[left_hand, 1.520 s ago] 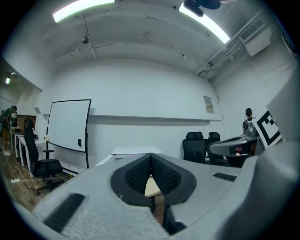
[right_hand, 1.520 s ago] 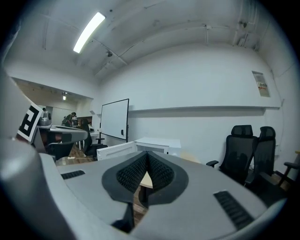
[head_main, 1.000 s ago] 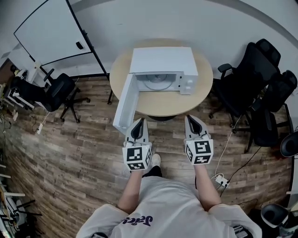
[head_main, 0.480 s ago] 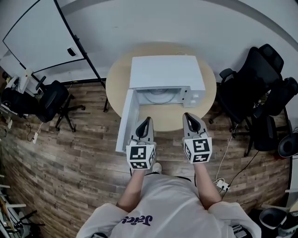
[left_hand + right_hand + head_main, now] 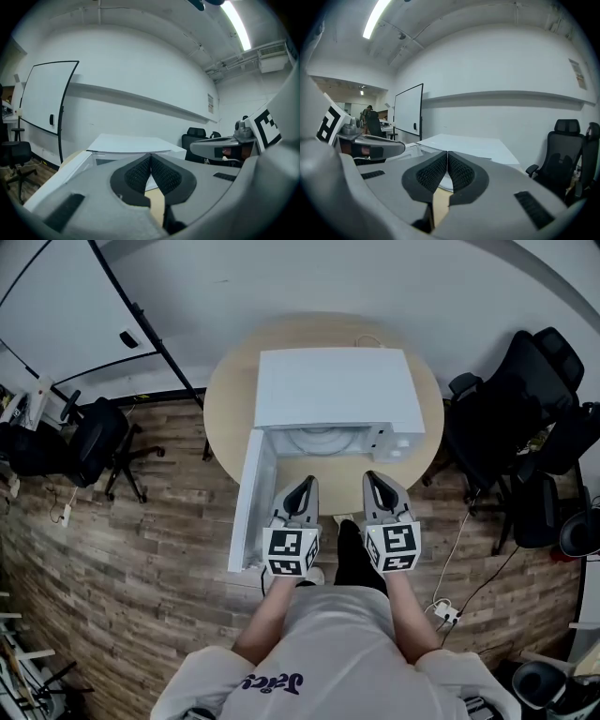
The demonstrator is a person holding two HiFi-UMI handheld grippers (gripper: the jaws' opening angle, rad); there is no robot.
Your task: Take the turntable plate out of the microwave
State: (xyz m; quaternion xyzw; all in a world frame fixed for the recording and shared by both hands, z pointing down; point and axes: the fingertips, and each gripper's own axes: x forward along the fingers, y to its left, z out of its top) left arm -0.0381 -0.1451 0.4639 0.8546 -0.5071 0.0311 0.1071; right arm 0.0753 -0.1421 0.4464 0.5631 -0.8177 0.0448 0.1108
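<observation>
A white microwave stands on a round wooden table, its door swung open toward me at the left. Inside the cavity lies the pale round turntable plate, partly hidden under the roof. My left gripper and right gripper hover side by side at the table's near edge, a short way before the opening, both shut and empty. In the left gripper view the microwave shows beyond the closed pads. The right gripper view shows the microwave past its closed pads.
Black office chairs crowd the right side, and another chair stands at the left. A whiteboard leans by the back wall. A power strip with cable lies on the wooden floor at my right.
I have stepped closer to the table. Both grippers moved forward from above the floor to the table's near edge, still shut. The microwave looks larger and the plate sits more under its roof.
</observation>
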